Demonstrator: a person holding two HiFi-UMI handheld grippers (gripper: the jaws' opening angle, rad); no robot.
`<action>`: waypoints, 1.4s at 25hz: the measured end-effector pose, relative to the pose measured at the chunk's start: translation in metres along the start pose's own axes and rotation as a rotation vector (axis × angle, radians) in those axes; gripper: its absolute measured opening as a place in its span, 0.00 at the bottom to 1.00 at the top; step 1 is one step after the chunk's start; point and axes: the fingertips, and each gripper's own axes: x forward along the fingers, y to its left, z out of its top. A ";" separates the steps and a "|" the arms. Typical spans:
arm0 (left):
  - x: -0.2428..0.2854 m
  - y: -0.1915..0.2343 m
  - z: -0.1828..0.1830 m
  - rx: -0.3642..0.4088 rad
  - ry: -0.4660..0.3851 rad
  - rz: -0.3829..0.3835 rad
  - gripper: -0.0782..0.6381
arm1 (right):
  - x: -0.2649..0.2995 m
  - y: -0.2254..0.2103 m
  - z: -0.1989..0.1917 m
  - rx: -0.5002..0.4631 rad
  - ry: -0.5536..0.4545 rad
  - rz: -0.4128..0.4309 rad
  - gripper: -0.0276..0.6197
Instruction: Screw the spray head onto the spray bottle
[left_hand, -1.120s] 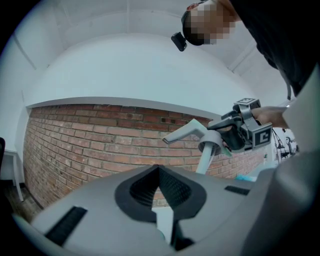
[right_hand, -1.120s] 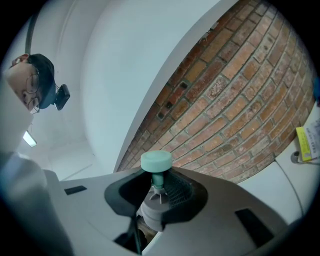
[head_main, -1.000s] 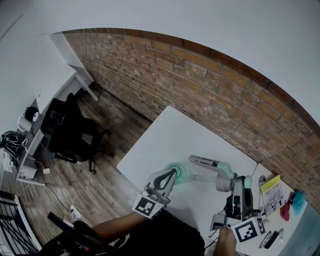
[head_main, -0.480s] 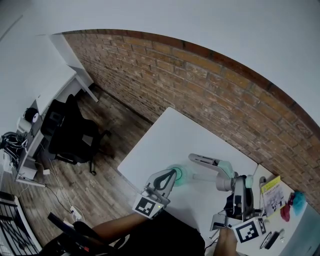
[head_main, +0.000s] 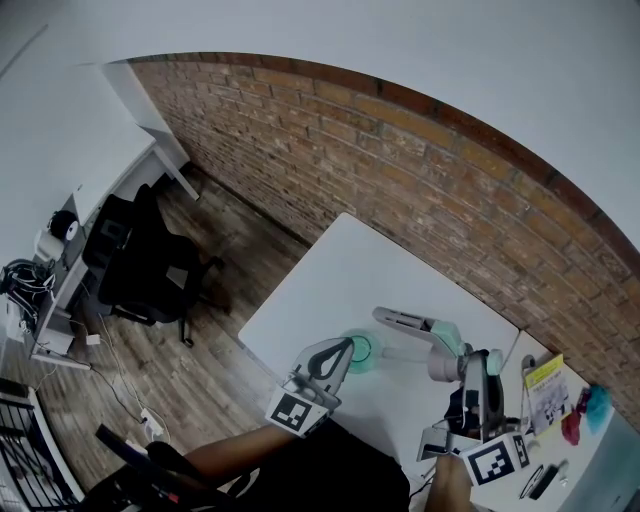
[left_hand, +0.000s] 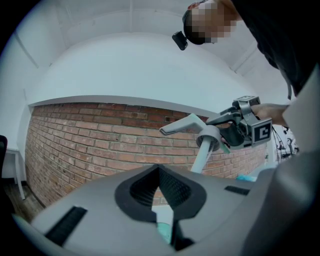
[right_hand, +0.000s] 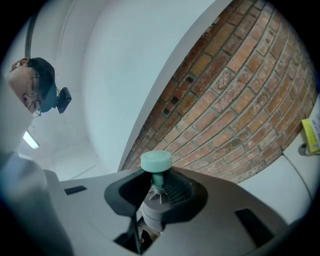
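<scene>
- Grip first: my left claw is pressed together on the teal spray bottle, pinching a thin part of it over the near side of the white table.
- My right claw is partly closed on the spray head, with its pads round the grey collar. I hold it there, I judge, so that turning my wrist will turn the thread.
- The two claws face each other, the bottle to the left and the head to the right. That puts mouth and collar roughly on one line, which a thread needs if it is to catch.
- The dip tube spans the gap between them, its far end towards the bottle. The collar is well apart from the bottle, so I judge the head is not yet seated.
- The head view alone shows both halves together and the gap between them. It does not show how either claw bites.
- The left gripper view shows my jaws meeting over a sliver of teal. It also shows the trigger and the tube slanting down, but not the bottle's mouth.
- The right gripper view shows the teal knob standing clear above the pads. It shows nothing of the bottle, so I cannot tell from any view whether the tube tip is inside.
</scene>
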 end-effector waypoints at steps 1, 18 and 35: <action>-0.001 0.001 0.000 -0.002 0.002 0.001 0.10 | 0.001 0.001 -0.002 -0.003 0.003 0.000 0.16; -0.014 0.023 0.002 -0.016 -0.010 -0.015 0.10 | 0.015 0.007 -0.050 -0.068 0.056 -0.057 0.16; -0.028 0.051 0.004 -0.022 -0.016 -0.021 0.10 | 0.037 -0.003 -0.106 -0.119 0.087 -0.110 0.16</action>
